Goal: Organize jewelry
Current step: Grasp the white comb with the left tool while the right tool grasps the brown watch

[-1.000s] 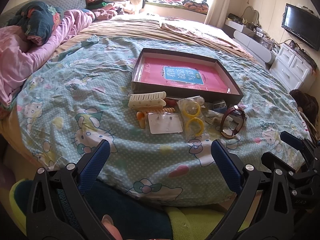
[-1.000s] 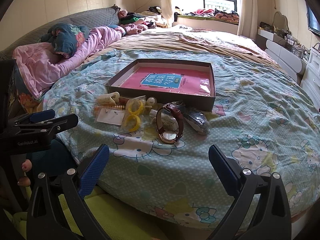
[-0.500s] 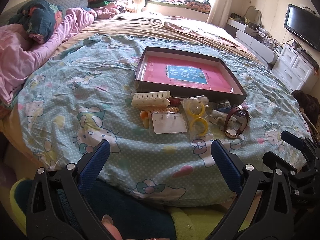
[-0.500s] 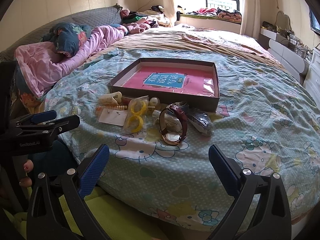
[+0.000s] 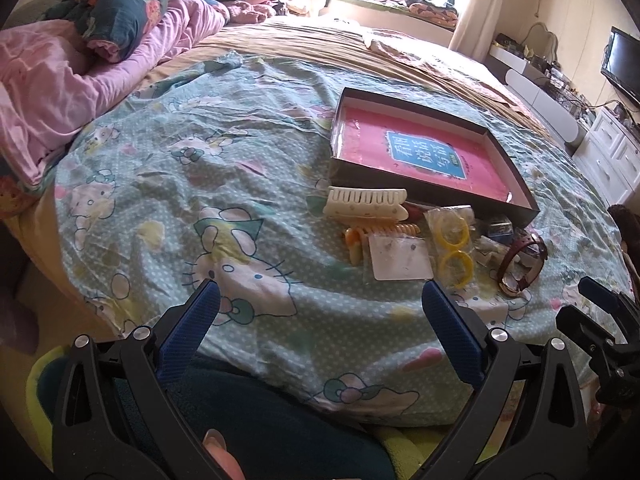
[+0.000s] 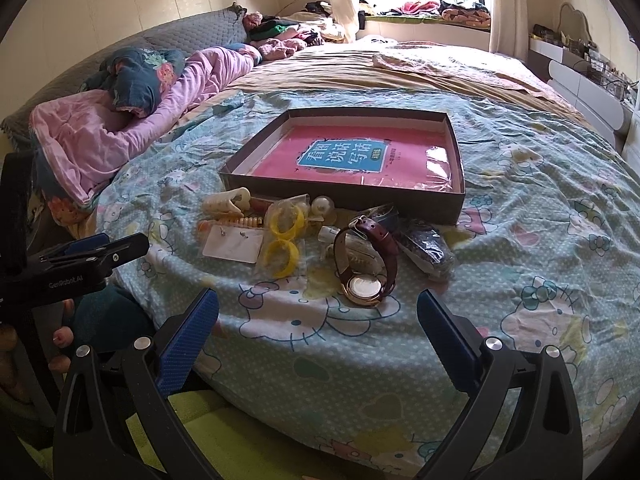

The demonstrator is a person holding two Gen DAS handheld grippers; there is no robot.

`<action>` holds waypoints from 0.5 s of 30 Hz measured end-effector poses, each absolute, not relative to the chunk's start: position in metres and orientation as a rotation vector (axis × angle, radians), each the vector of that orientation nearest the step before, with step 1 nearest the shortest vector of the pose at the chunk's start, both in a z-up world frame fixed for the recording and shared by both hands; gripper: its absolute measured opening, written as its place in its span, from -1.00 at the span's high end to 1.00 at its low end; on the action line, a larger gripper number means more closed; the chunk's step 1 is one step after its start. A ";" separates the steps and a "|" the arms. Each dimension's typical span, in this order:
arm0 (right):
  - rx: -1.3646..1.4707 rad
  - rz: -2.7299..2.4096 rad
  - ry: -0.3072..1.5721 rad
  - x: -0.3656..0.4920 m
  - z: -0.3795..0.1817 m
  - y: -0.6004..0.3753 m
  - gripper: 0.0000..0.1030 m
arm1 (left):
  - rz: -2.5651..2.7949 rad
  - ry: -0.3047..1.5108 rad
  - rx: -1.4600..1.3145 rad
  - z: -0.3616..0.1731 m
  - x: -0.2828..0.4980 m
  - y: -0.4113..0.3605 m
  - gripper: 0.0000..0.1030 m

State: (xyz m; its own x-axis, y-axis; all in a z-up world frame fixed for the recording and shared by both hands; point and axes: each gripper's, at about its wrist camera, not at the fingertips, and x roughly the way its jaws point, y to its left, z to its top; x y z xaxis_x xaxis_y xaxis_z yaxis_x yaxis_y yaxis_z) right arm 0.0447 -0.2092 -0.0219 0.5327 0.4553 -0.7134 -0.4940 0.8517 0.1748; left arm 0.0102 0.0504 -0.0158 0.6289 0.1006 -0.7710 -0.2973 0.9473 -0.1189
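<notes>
Pre-grasp: both grippers hung wide apart and empty, short of the jewelry pile.

Left gripper [image 5: 320, 312] faced hair claw [image 5: 366, 204], earring card [image 5: 400, 257], bagged yellow rings [image 5: 452, 248]; right gripper [image 6: 318, 316] faced watch [image 6: 368, 270]. All sat outside the box [image 6: 344, 196]. Likely next: close on one piece. Only the right view showed the dark bagged item [image 6: 428, 250].

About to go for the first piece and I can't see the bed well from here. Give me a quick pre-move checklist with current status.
1. Left gripper open and empty: ok.
2. Right gripper open and empty: ok.
3. Box open, ready to receive: ok; only a pink book lies inside.
4. Watch reachable: ok, nearest the right gripper, nothing on top.
5. Yellow rings graspable singly: not ok, they sit in a clear bag.
6. Small pieces behind the watch identified: cannot tell.
</notes>
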 end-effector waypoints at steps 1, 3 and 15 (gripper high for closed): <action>-0.044 0.567 0.839 0.047 -0.023 -0.208 -0.92 | 0.234 0.870 -0.254 -0.018 0.012 0.055 -0.83; -0.041 0.562 0.836 0.053 -0.025 -0.206 -0.92 | 0.237 0.879 -0.270 -0.021 0.015 0.060 -0.83; -0.049 0.547 0.808 0.076 -0.029 -0.198 -0.90 | 0.136 0.945 -0.329 -0.035 0.064 0.066 -0.83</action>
